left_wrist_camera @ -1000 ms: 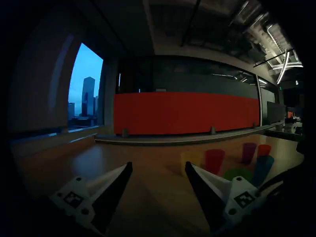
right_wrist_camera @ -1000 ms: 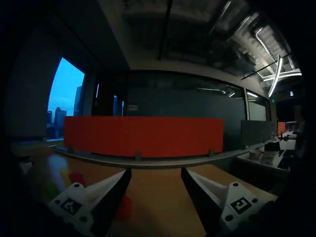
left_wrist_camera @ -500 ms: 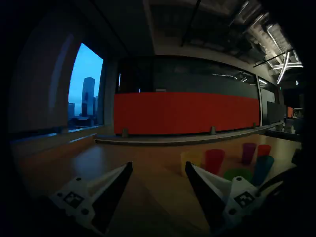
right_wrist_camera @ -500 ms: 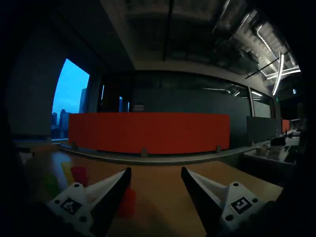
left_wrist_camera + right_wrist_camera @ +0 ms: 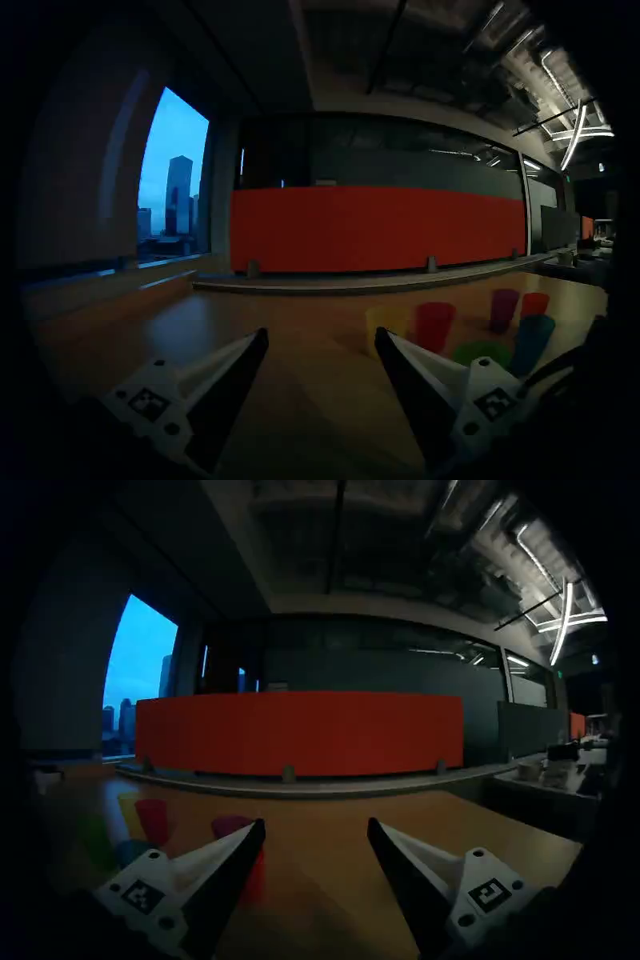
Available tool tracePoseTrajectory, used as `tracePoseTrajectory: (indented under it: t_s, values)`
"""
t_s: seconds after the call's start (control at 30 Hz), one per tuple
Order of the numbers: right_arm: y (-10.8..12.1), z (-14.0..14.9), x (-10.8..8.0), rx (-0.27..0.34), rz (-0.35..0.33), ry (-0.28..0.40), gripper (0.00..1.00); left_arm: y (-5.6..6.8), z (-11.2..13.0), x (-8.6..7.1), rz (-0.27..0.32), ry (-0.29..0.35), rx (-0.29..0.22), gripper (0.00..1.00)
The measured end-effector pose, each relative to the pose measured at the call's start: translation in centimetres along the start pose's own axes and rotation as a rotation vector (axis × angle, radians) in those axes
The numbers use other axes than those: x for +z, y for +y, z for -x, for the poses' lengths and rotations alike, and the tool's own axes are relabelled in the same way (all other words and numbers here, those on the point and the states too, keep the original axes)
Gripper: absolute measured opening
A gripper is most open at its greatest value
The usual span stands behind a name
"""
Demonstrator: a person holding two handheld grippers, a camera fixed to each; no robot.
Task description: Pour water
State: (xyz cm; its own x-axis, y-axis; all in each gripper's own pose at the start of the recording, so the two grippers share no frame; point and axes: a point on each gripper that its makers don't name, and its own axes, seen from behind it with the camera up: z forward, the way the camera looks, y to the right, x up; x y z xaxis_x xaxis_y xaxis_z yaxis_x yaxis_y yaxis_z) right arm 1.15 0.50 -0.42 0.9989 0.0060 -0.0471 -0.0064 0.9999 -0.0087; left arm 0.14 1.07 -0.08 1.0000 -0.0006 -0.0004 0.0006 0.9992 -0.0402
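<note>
i see my left gripper (image 5: 320,333) with jaws apart, empty, low over the light wooden table (image 5: 264,316). the cluster of coloured plastic cups (image 5: 434,324) stands just beyond its right finger. my right gripper (image 5: 314,822) is spread wide too, a red plastic cup (image 5: 152,820) far left.

Both views are dim and bluish, lit by a window (image 5: 172,200) left of the left gripper (image 5: 320,336) and ceiling strips (image 5: 580,132) (edges bow).

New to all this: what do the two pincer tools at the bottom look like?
Both the left gripper and right gripper have two pointed wedge fingers, white outside and black inside, each bearing a square black-and-white marker. What looks like a dark cable runs beside the left one.
</note>
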Motion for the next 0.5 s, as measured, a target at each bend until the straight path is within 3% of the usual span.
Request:
tracePoseTrajectory:
  t_s: [0.5]
  values:
    - [0.34, 1.03, 0.37, 0.008, 0.008, -0.02, 0.99, -0.01, 0.0, -0.01, 0.0, 0.0, 0.0, 0.99]
